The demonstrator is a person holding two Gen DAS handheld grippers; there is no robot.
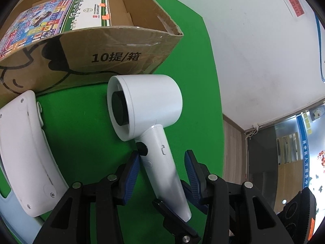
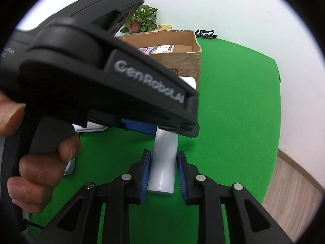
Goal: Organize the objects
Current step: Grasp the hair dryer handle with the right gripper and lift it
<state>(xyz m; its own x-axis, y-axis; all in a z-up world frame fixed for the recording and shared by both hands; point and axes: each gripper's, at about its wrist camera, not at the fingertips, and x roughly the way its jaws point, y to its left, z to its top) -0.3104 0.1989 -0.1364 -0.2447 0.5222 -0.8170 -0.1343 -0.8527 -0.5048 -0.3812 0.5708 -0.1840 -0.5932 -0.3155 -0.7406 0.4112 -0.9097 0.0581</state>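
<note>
A white hair dryer (image 1: 146,101) lies on the green table (image 1: 81,122), its head toward a cardboard box (image 1: 101,46). My left gripper (image 1: 162,162) straddles the upper handle below the black button. Its left pad touches the handle, while green shows between the handle and its right pad, so it stands open. In the right wrist view only the handle (image 2: 163,162) shows clearly. My right gripper (image 2: 163,168) is shut on the handle's lower end, both blue pads against it. The left gripper's black body (image 2: 101,81) and a person's hand (image 2: 40,172) hide the dryer's head.
The box holds a colourful printed box (image 1: 36,22) and a green-and-white one (image 1: 89,10). A white curved device (image 1: 26,152) lies left of the dryer. A potted plant (image 2: 144,20) stands behind the box, a black clip (image 2: 205,34) at the far edge. The table ends at right over wooden floor (image 2: 294,183).
</note>
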